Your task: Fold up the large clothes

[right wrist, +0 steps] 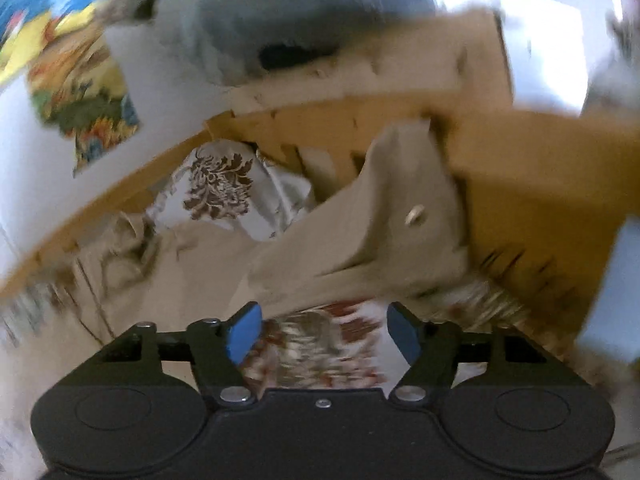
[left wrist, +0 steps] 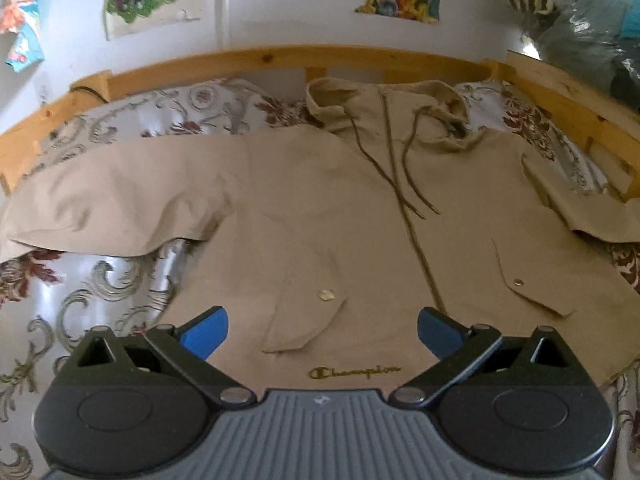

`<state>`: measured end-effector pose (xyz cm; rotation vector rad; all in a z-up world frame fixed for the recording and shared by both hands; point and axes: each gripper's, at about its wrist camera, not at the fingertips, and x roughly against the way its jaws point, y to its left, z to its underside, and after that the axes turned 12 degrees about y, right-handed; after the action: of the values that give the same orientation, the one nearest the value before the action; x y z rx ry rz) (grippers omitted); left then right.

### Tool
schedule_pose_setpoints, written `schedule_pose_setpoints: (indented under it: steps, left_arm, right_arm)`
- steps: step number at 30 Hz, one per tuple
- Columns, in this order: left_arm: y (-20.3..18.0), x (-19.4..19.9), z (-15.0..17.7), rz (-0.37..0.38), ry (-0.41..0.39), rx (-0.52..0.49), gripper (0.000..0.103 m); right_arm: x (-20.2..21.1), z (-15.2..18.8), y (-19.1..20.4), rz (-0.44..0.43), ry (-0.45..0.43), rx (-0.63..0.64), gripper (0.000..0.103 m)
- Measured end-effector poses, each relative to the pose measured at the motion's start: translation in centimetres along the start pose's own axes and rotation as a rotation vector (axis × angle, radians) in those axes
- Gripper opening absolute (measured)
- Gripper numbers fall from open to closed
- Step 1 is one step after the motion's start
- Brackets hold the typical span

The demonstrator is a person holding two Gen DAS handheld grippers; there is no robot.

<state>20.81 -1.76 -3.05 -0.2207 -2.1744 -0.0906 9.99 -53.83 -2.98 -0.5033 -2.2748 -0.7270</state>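
The right wrist view was smeared with blur, so the wall pictures, the bundle above the bed frame (right wrist: 520, 168) and much of the cloth were hard to make out there; only a beige sleeve end (right wrist: 384, 232) with one metal snap stood out, lying tilted against the wooden rail. In the left wrist view the tan hooded jacket (left wrist: 320, 208) lay front-up and spread flat on the patterned bedspread (left wrist: 80, 304), its long axis running from the hem near the camera up to the hood (left wrist: 384, 100) by the wooden headboard (left wrist: 280, 58). The zipper and two drawcords ran down its middle. One sleeve (left wrist: 108, 208) stretched out sideways to the left edge of that view and was cut off there; the opposite sleeve bent away at the right edge, partly out of sight. The hem at the embroidered logo was hidden behind the gripper body. The left gripper (left wrist: 322, 330) hovered over the lower front with its fingers wide apart and nothing between them. The right gripper (right wrist: 322, 334) had its fingers parted at a moderate gap, empty, over bedspread just short of the sleeve end.
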Motion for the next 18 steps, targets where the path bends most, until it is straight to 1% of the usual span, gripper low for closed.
schedule_pose_setpoints:
  steps: [1, 5, 6, 8, 9, 10, 11, 12, 13, 14, 15, 16, 18]
  left_arm:
    - [0.0, -0.2, 0.0, 0.004, 0.000, -0.005, 0.102]
    - [-0.2, -0.8, 0.3, 0.011, 0.020, -0.022, 0.102]
    - [-0.1, -0.8, 0.3, 0.012, 0.027, -0.020, 0.102]
    - [0.1, -0.6, 0.4, 0.019, 0.033, -0.012, 0.102]
    - [0.2, -0.4, 0.3, 0.023, 0.030, -0.005, 0.102]
    - [0.3, -0.2, 0.3, 0.025, 0.025, 0.005, 0.102]
    - [0.5, 0.1, 0.2, 0.026, 0.019, 0.014, 0.102]
    - [0.7, 0.3, 0.2, 0.025, 0.013, 0.023, 0.102]
    - [0.9, 0.6, 0.1, 0.025, 0.008, 0.032, 0.102]
    - [1.1, 0.8, 0.1, 0.028, 0.002, 0.041, 0.102]
    - [1.2, 1.0, 0.0, 0.032, -0.002, 0.049, 0.102]
    - [1.5, 1.1, -0.1, 0.036, -0.007, 0.057, 0.102]
    - [2.0, 1.2, -0.3, 0.040, -0.016, 0.075, 0.102]
  right_arm:
    - [-0.9, -0.1, -0.1, -0.033, 0.015, -0.066, 0.066]
    - [-4.7, -0.1, 0.1, -0.152, 0.072, -0.312, 0.066]
    - [-5.4, -0.2, 0.2, -0.155, 0.077, -0.359, 0.066]
    - [-6.4, -0.2, 0.5, -0.151, 0.047, -0.436, 0.065]
    - [-6.6, -0.4, 0.7, -0.151, 0.013, -0.471, 0.057]
    - [-6.6, -0.5, 0.8, -0.144, -0.023, -0.500, 0.044]
    - [-6.6, -0.5, 1.1, -0.130, -0.051, -0.529, 0.039]
    - [-6.7, -0.7, 1.4, -0.123, -0.069, -0.544, 0.028]
    - [-6.7, -0.8, 1.9, -0.109, -0.090, -0.542, 0.017]
    - [-6.5, -1.0, 2.5, -0.077, -0.113, -0.514, 0.011]
    - [-6.4, -1.3, 3.7, -0.032, -0.141, -0.448, 0.009]
    - [-6.1, -1.7, 4.9, 0.007, -0.172, -0.363, 0.008]
    - [-5.5, -2.4, 9.0, 0.094, -0.259, -0.123, 0.005]
